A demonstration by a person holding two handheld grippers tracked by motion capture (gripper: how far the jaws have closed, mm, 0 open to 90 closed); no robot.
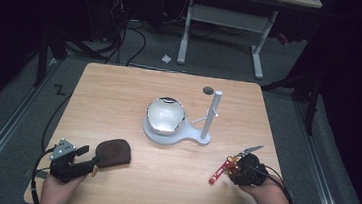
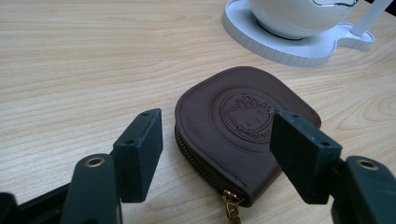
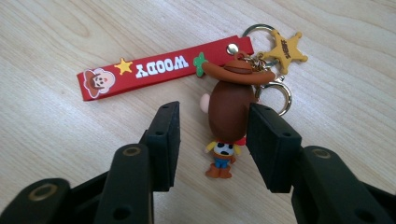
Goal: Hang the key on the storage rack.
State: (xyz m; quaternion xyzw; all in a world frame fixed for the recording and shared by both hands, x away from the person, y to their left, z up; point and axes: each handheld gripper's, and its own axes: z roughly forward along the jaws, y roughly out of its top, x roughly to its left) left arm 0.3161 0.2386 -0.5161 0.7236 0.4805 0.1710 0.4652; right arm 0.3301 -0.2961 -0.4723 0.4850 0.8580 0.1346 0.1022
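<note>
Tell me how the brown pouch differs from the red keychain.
The brown pouch is a rounded leather case with a stamped emblem and a zipper; the red keychain is a long strap reading WOODY, with a cowboy figure and gold star attached. The pouch is one plain colour; the keychain is many-coloured. Both lie on the wooden table, each between a gripper's jaws.

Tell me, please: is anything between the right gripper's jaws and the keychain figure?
Nothing visible is in the way. The figure lies on the table between the jaws of the right gripper. One jaw is at its side, the other stands apart. The red strap lies beyond the jaws.
</note>
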